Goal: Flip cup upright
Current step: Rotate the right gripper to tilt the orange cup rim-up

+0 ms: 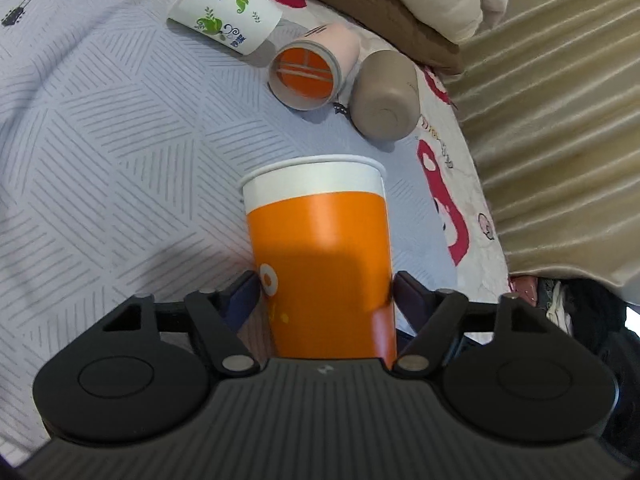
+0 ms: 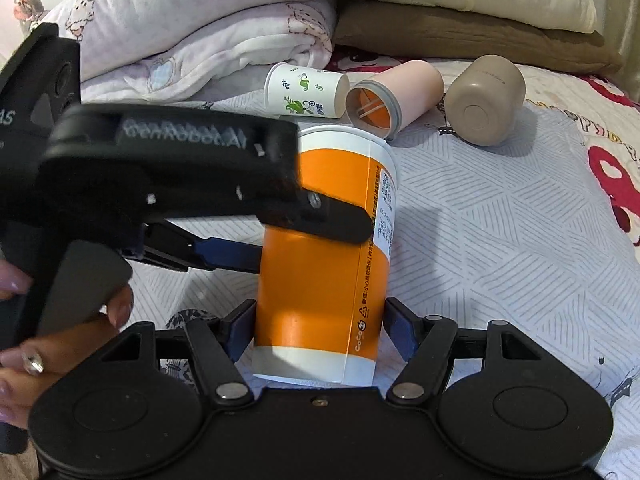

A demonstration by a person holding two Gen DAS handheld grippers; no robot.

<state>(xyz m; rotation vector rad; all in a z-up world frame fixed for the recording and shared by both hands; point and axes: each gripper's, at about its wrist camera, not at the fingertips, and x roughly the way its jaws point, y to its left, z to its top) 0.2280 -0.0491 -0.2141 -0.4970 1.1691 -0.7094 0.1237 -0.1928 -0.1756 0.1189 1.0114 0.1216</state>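
An orange paper cup [image 1: 320, 256] with a white band near its rim stands with its rim up on the grey patterned bedspread. My left gripper [image 1: 325, 286] is shut on the cup's sides. In the right wrist view the same cup [image 2: 320, 280] stands between my right gripper's fingers [image 2: 320, 328], which sit against its lower sides. The left gripper [image 2: 312, 232] reaches in from the left and clamps the cup around its middle.
Three cups lie on their sides behind: a white cup with green leaves [image 1: 224, 12], a pink cup with an orange inside [image 1: 312, 72], and a brown cup [image 1: 384, 100]. Folded blankets [image 2: 200, 20] and pillows [image 2: 480, 0] lie at the back. A curtain [image 1: 560, 120] hangs at right.
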